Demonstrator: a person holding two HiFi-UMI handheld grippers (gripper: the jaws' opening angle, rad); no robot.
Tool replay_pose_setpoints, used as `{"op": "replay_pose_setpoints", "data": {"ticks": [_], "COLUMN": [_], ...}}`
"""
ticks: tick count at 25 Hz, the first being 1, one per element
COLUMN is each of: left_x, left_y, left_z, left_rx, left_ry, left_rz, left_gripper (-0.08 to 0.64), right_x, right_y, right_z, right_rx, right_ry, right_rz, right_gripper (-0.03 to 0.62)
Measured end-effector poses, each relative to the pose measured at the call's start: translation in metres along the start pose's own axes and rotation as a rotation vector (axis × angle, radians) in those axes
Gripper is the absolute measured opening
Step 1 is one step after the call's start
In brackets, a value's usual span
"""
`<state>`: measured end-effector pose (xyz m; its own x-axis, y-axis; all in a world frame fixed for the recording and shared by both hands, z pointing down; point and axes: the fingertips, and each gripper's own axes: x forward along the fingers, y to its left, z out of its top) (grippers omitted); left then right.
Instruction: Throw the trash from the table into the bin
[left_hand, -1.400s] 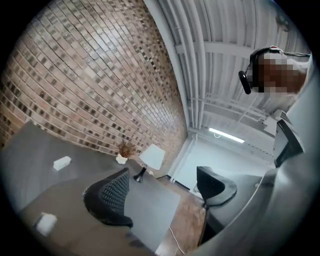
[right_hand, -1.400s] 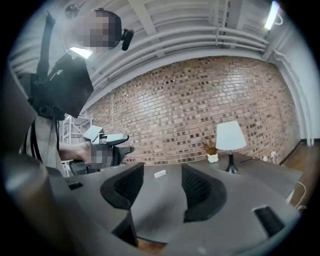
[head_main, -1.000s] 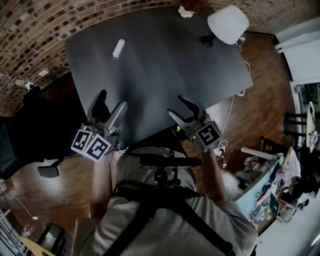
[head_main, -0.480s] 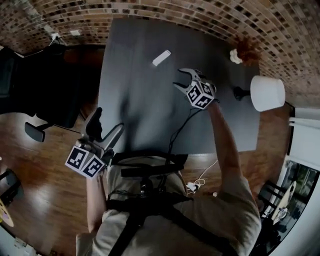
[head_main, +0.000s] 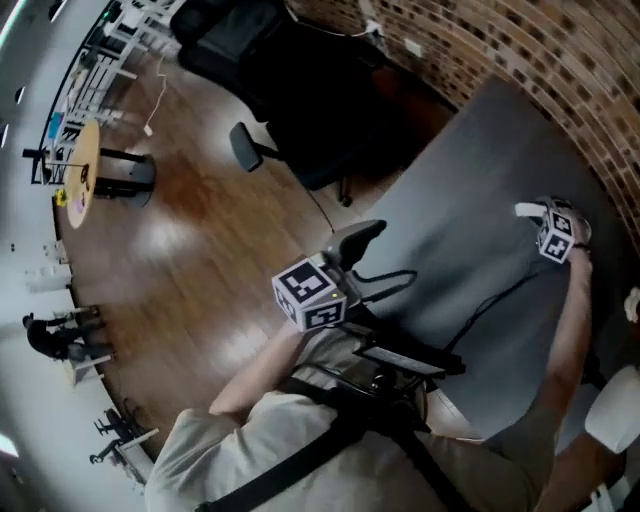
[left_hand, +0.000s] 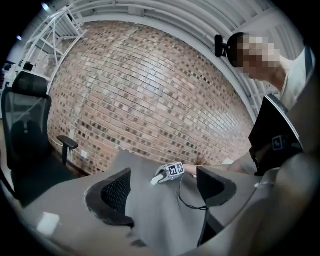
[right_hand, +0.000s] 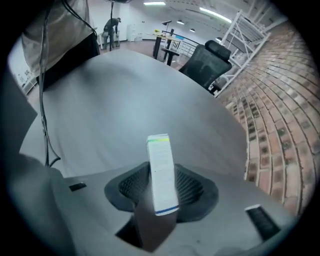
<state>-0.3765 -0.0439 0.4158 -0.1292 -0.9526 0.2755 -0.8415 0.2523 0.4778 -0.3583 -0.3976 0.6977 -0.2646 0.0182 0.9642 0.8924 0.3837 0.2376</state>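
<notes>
A dark grey table (head_main: 470, 190) stood against a brick wall (head_main: 560, 60), with a wood floor (head_main: 200, 240) and a black office chair (head_main: 280, 70) to its side. The trash, a slim white box (right_hand: 161, 172), lay on the tabletop toward the wall side, well apart from the person's body. The right gripper (head_main: 530, 210) was reached far out over the table at arm's length and pointed steeply down at that box. In the right gripper view its jaws had just been closing and sat on either side of the box's near end, the meshed pads (right_hand: 131, 187) against its long edges, pinching it while it rested on the table. The left gripper (head_main: 375, 262) hung near the table's near edge, close to the person's chest and pointing roughly level toward the wall. Its jaws stood spread with nothing between them; in the left gripper view only bare tabletop and the distant right gripper showed through the gap.
</notes>
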Motion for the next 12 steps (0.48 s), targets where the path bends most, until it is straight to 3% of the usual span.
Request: {"op": "replay_pose_setpoints", "data": {"ticks": [3, 5, 9, 12], "left_x": [-0.019, -0.032, -0.042, -0.027], "left_y": [-0.004, -0.002, 0.008, -0.004], "left_z": [0.005, 0.008, 0.026, 0.032], "left_rx": [0.007, 0.019, 0.031, 0.025], "left_ry": [-0.011, -0.015, -0.012, 0.07], "left_rz": [-0.074, -0.118, -0.261, -0.494], "left_gripper": [0.414, 0.414, 0.414, 0.414], "right_x": [-0.01, -0.025, -0.096, -0.183], "right_y": [0.031, 0.051, 0.088, 0.158], "right_z": [0.022, 0.057, 0.127, 0.162], "right_rx": [0.104, 0.253, 0.727, 1.118], "right_ry": [-0.019, -0.087, -0.329, -0.456], "right_rz": [0.013, -0.056, -0.275, -0.487], "right_gripper": [0.158, 0.158, 0.158, 0.158]}}
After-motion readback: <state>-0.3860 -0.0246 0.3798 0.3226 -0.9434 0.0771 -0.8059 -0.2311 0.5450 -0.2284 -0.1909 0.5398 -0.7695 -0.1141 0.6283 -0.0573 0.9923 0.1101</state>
